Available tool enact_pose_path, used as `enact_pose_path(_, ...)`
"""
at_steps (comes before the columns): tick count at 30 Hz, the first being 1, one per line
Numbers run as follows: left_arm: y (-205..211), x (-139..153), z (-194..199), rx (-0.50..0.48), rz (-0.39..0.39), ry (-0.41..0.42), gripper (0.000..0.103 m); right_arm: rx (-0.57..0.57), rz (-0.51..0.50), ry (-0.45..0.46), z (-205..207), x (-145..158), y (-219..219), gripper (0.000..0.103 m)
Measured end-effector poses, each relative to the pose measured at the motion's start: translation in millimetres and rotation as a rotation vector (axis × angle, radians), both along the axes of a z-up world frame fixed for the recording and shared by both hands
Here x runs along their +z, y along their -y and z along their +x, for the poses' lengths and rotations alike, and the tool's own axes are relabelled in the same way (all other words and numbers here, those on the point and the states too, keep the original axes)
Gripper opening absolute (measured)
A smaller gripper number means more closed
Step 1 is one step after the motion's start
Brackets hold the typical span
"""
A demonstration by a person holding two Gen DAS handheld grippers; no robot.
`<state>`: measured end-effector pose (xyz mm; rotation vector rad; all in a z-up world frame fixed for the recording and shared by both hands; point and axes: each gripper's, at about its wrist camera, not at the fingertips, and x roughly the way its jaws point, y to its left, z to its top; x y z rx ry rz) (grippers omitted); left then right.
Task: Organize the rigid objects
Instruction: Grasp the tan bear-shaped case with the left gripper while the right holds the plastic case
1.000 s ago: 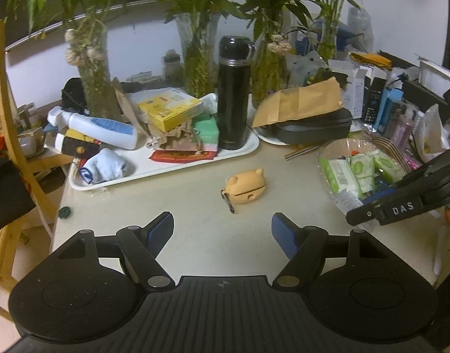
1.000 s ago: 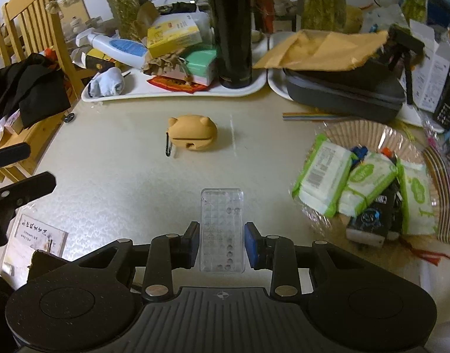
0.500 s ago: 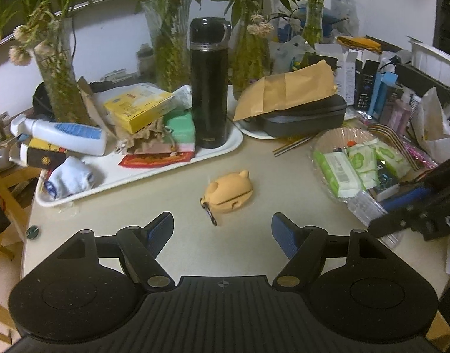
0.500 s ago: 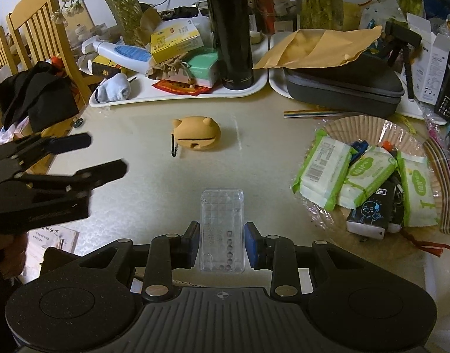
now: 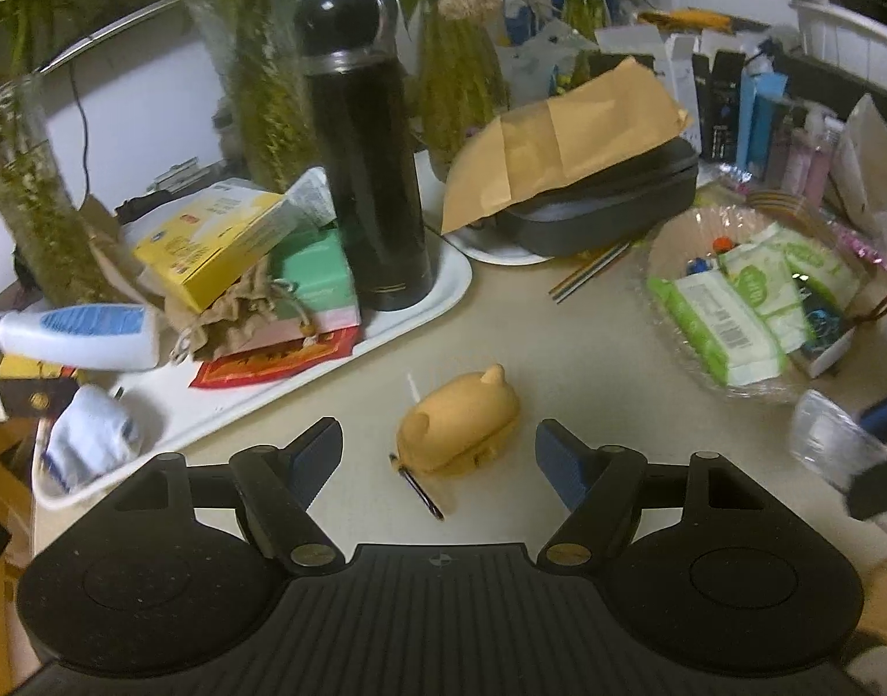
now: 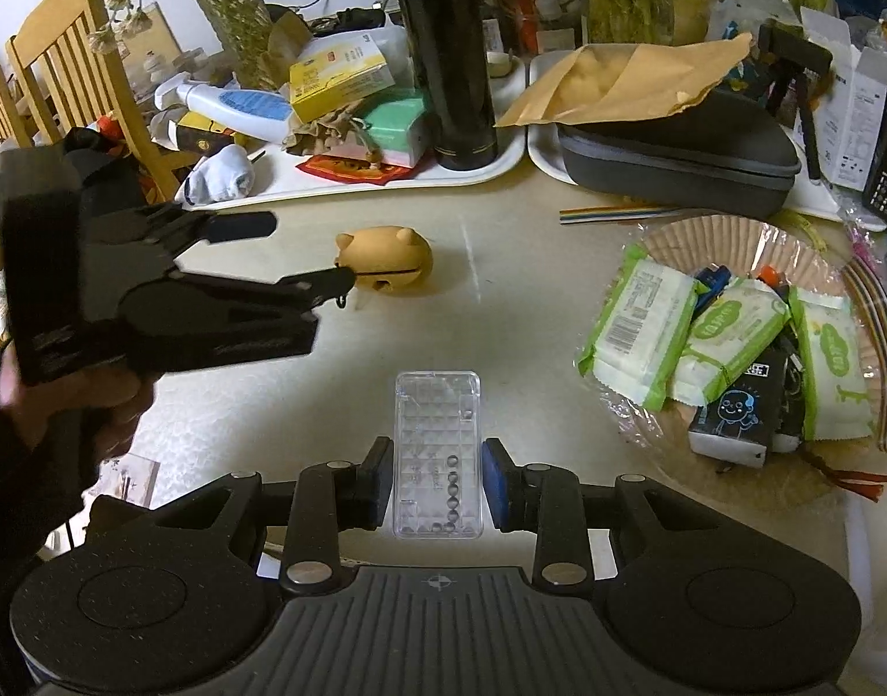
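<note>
An orange bear-shaped case [image 5: 459, 426] with a small black clip lies on the beige table. My left gripper [image 5: 440, 455] is open, its fingers on either side of the case and not touching it. The case also shows in the right wrist view [image 6: 388, 258], with the left gripper [image 6: 304, 252] reaching it from the left. My right gripper [image 6: 437, 490] is shut on a clear plastic box [image 6: 437, 452] with small beads inside, held just above the table.
A white tray [image 5: 443, 284] behind the case holds a black flask [image 5: 368, 174], boxes and a bottle. A wrapped basket of wipe packs [image 6: 727, 342] sits at the right. A dark zip case [image 6: 681, 153] under a brown envelope lies behind. Wooden chairs [image 6: 66, 75] stand left.
My left gripper has moved forward until its open fingers flank the orange case. My right gripper has stayed shut on the clear box, almost still.
</note>
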<state>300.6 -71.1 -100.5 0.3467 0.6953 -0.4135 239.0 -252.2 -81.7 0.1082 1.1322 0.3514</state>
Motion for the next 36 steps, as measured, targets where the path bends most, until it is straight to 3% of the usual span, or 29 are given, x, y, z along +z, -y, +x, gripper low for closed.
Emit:
enact_pose_path(7,11.9,-18.2,29.3,-0.096,0.013,-0.059,0.073,0.013,0.017,-0.006,2.1,-0.1,-1.2,0.035)
enact_pose_path(12,20.2,-35.2,43.3,-0.156,0.071,-0.089,0.073,0.009,0.018,-0.015,4.5,-2.2,-0.1,0.035)
enact_pose_path(14,19.2,-39.4,49.0,-0.155,0.068,-0.109,0.072,0.009,0.019,-0.017,4.9,-2.8,0.1,0.035)
enact_pose_path(16,20.4,-44.3,53.1,-0.154,0.071,-0.132,0.061,0.013,0.014,-0.015,5.0,-3.1,-0.4,0.035)
enact_pose_path(18,22.7,-48.1,53.8,-0.149,0.089,-0.129,0.059,0.015,0.011,-0.014,5.4,-3.2,-1.3,0.035)
enact_pose_path(27,21.0,-44.0,50.0,-0.062,0.060,-0.134,0.056,0.009,0.002,-0.020,6.7,-5.3,-3.5,0.035)
enact_pose_path(36,1.1,-21.5,37.9,-0.009,-0.008,-0.145,0.056,0.013,-0.024,-0.020,7.7,-7.2,-7.7,0.035)
